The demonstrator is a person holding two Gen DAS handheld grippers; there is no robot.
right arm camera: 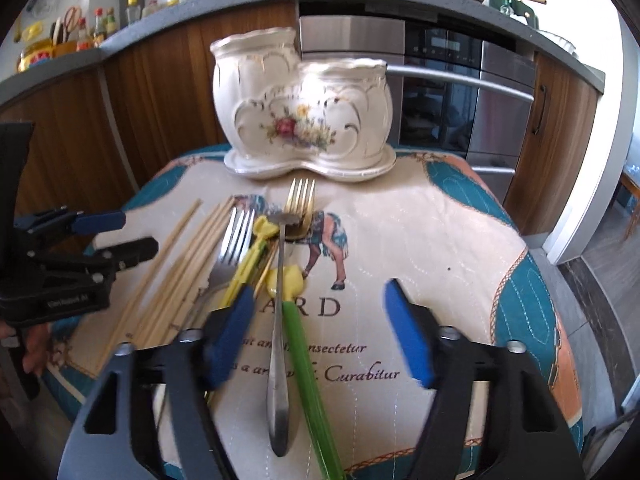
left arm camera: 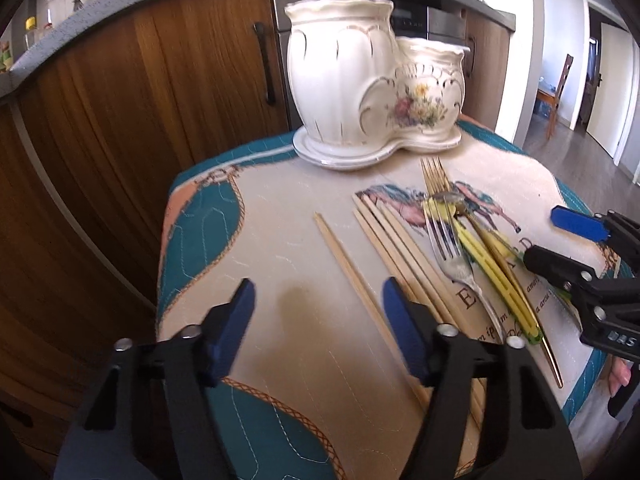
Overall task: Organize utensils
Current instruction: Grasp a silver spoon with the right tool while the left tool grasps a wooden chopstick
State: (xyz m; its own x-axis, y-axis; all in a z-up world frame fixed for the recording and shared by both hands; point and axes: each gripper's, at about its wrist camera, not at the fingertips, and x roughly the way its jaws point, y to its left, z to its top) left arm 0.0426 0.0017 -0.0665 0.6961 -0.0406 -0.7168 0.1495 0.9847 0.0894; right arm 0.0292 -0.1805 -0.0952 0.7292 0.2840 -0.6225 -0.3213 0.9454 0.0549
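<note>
Utensils: lying loose in a heap on the printed cloth (right arm camera: pixel 400 240), near side of the ceramic holder (right arm camera: pixel 304 120), nothing in the holder as far as I am seeing.
Holder: standing upright at the far edge of the cloth, two joined pots, a taller one on the left and a shorter one on the right (glazed, looking breakable, so no knocking it).
Chopsticks (left arm camera: pixel 384 240): sitting on the left of the heap, thin, light and stiff wood; I am counting about six, though they overlap, and one (left arm camera: pixel 340 256) is lying apart to the left. Likely rolling if nudged; best pinched mid-length.
Forks: two showing, a steel fork (right arm camera: pixel 234 240) and a gold fork (right arm camera: pixel 302 196) pointing its tines at the holder. Hard, smooth, probably slippery; the flat handle is looking like the place to grip.
Spoon (right arm camera: pixel 280 320): one, steel, crossing the gold fork, handle running toward the near edge.
Plastic pieces: a green-handled one (right arm camera: pixel 300 352) with a yellow head, plus a yellow slotted one (right arm camera: pixel 248 264); light, slightly bendy by my guess.
Left gripper (left arm camera: pixel 318 308): hovering over bare cloth beside the lone chopstick, jaws apart, gripping nothing.
Right gripper (right arm camera: pixel 320 312): jaws apart, straddling the spoon and green handles from above, pads not touching either.
</note>
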